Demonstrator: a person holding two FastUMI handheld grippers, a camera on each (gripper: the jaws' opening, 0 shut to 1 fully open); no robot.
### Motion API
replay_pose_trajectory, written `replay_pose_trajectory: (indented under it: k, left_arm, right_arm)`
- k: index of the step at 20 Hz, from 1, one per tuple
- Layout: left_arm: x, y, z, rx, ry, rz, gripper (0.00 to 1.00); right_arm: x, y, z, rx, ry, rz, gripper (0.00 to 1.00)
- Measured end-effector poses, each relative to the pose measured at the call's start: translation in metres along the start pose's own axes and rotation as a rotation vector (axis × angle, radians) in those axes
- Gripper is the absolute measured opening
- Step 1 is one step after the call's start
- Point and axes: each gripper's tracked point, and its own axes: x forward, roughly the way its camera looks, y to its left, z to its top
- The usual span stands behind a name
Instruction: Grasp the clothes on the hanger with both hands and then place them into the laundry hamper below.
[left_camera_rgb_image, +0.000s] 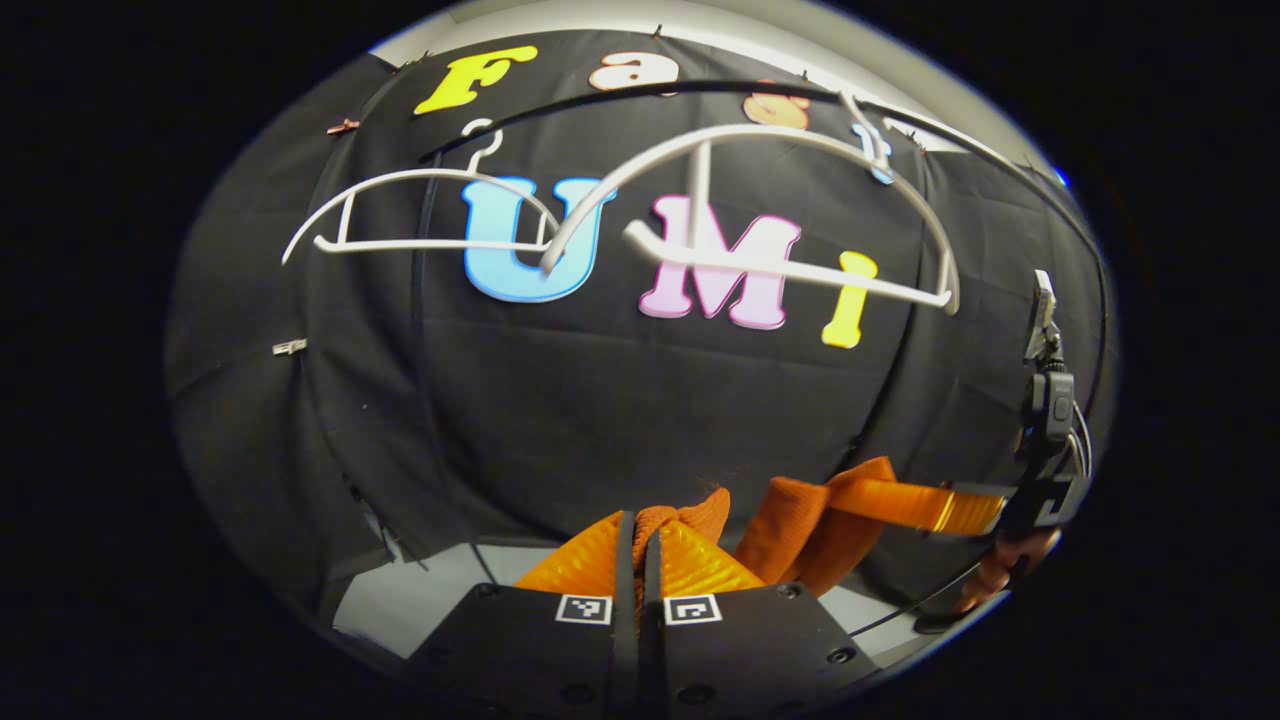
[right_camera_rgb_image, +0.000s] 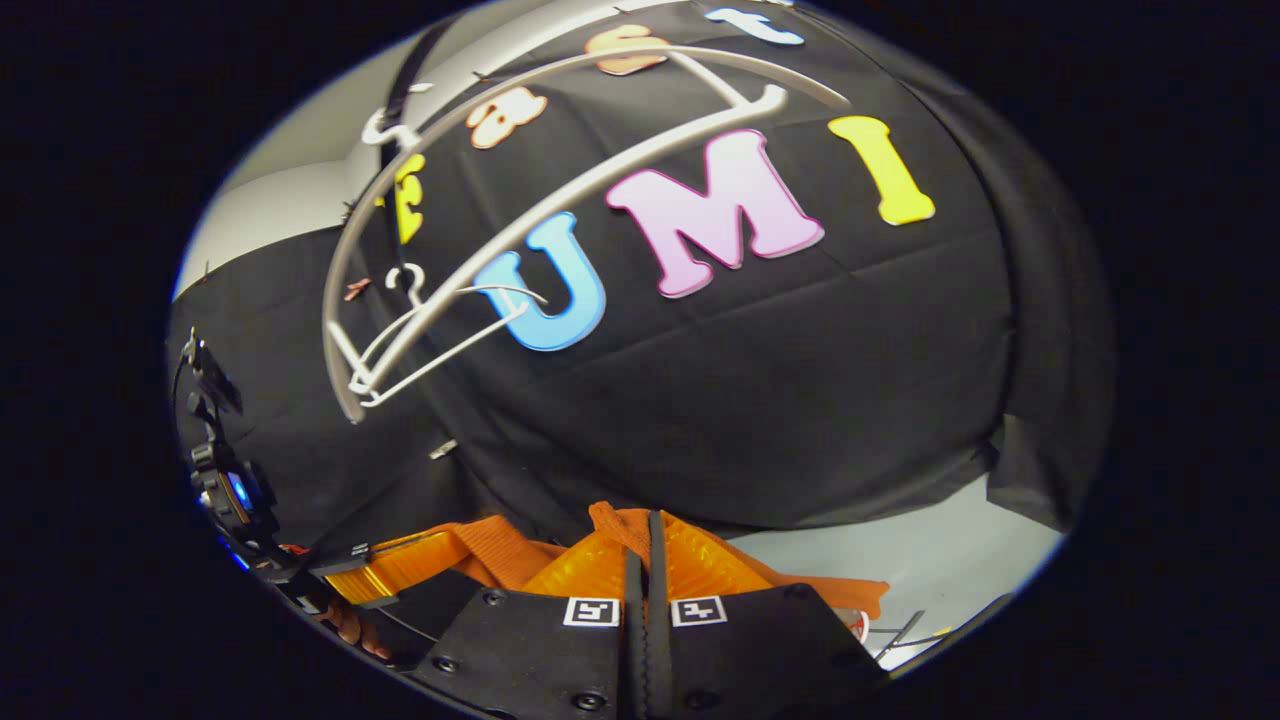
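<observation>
Already off both bare hangers (left_camera_rgb_image: 745, 262), orange garment (left_camera_rgb_image: 800, 520) pinched btwn left gripper (left_camera_rgb_image: 640, 545) & right gripper (right_camera_rgb_image: 648, 545), both clamped on cloth; hamper drop left, hamper unseen.

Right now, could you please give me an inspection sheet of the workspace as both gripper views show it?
Surface: pale floor below the wall cloth.
Job's things: orange garment off the hangers, held between both grippers; hamper nothing seen.
Clutter: two bare white hangers on the rail.
Grippers: left gripper and right gripper each shut on the garment.
Cables: nothing seen.
Surroundings: black cloth wall.
</observation>
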Motion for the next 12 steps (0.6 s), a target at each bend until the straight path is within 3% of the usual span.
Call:
replay_pose_trajectory:
  k: [2, 5, 7, 12]
  left_arm:
    - [-0.004, -0.01, 0.02, -0.005, -0.04, -0.028, 0.05]
    - [0.003, -0.011, 0.009, -0.016, -0.019, -0.033, 0.05]
    - [0.012, -0.007, -0.025, -0.009, 0.043, -0.016, 0.05]
    - [0.028, 0.004, -0.151, 0.002, 0.284, 0.023, 0.05]
  right_arm:
    - [-0.007, 0.021, 0.018, -0.034, -0.035, 0.036, 0.05]
    - [-0.005, 0.014, 0.008, -0.088, -0.024, 0.009, 0.05]
    - [-0.001, -0.009, -0.022, -0.087, 0.031, -0.047, 0.05]
    - [-0.001, -0.092, -0.126, -0.113, 0.242, -0.273, 0.04]
